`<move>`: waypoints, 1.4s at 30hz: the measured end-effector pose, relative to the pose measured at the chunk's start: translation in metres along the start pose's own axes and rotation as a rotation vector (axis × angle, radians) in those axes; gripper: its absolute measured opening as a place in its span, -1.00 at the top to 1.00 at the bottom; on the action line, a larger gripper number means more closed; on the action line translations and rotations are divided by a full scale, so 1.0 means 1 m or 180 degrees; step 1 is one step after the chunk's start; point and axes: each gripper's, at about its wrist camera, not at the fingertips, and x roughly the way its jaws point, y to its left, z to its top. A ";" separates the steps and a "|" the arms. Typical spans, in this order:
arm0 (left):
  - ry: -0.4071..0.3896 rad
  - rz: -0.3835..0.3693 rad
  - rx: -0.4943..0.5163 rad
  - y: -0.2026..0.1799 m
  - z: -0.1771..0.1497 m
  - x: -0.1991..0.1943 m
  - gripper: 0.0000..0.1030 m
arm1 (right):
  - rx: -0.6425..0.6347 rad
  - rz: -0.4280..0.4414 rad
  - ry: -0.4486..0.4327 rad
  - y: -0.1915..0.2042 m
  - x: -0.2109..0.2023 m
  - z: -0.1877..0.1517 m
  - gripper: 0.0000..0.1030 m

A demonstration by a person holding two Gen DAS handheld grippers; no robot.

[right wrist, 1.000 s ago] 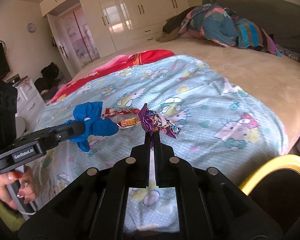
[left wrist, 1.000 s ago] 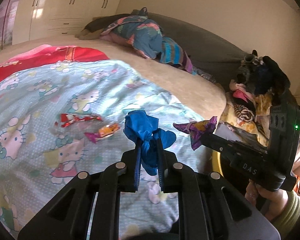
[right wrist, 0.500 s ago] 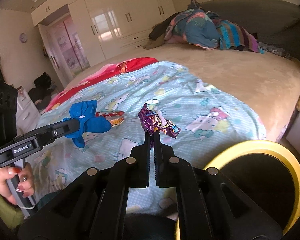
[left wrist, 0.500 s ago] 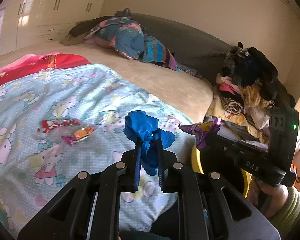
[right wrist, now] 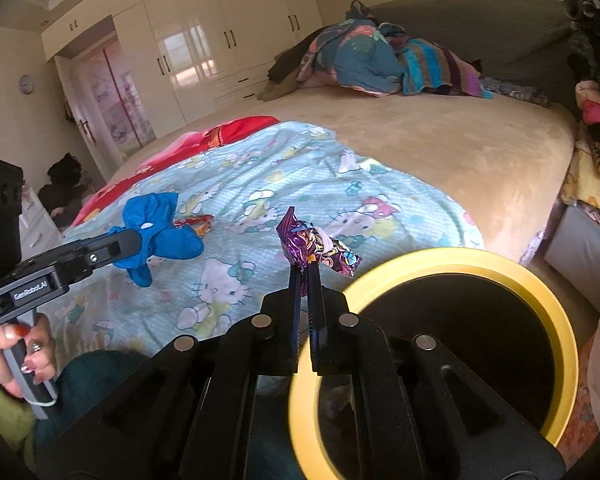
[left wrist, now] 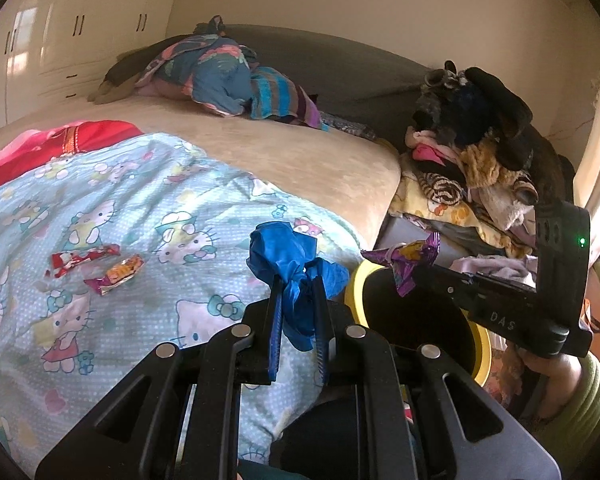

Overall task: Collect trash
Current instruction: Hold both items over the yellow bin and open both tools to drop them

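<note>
My left gripper [left wrist: 297,282] is shut on a crumpled blue glove [left wrist: 288,256], held above the blanket's edge; the glove also shows in the right wrist view [right wrist: 156,228]. My right gripper [right wrist: 305,274] is shut on a purple foil wrapper [right wrist: 312,246], held just left of the rim of the yellow-rimmed bin [right wrist: 452,258]. In the left wrist view the wrapper [left wrist: 406,258] hangs over the bin [left wrist: 356,284]. A red wrapper [left wrist: 82,258] and an orange wrapper [left wrist: 118,274] lie on the Hello Kitty blanket [left wrist: 120,208].
The bin stands on the floor at the bed's corner. A pile of clothes and soft toys [left wrist: 476,160] sits to the right of the bed. Bundled bedding [left wrist: 220,76] lies at the bed's far end. White wardrobes [right wrist: 204,52] line the far wall.
Both grippers have swung right, away from the middle of the bed, carrying the glove and the purple wrapper. The yellow bin has come fully into view beneath the right gripper.
</note>
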 end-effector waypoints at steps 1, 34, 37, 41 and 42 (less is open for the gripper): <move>0.0004 -0.0015 0.0008 -0.002 0.000 0.000 0.74 | 0.0002 -0.0007 -0.0002 -0.001 -0.002 0.000 0.97; 0.0309 -0.0448 0.0738 -0.101 -0.028 0.035 0.74 | 0.0211 -0.0527 -0.0006 -0.075 -0.045 -0.030 0.97; 0.0367 -0.0464 0.0831 -0.111 -0.033 0.041 0.74 | 0.0271 -0.0555 -0.0007 -0.084 -0.047 -0.033 0.97; 0.0435 -0.0473 0.0900 -0.119 -0.038 0.049 0.74 | 0.0318 -0.0573 0.0022 -0.092 -0.049 -0.039 0.97; 0.0453 -0.0476 0.0909 -0.120 -0.039 0.051 0.74 | 0.0326 -0.0584 0.0039 -0.095 -0.048 -0.041 0.97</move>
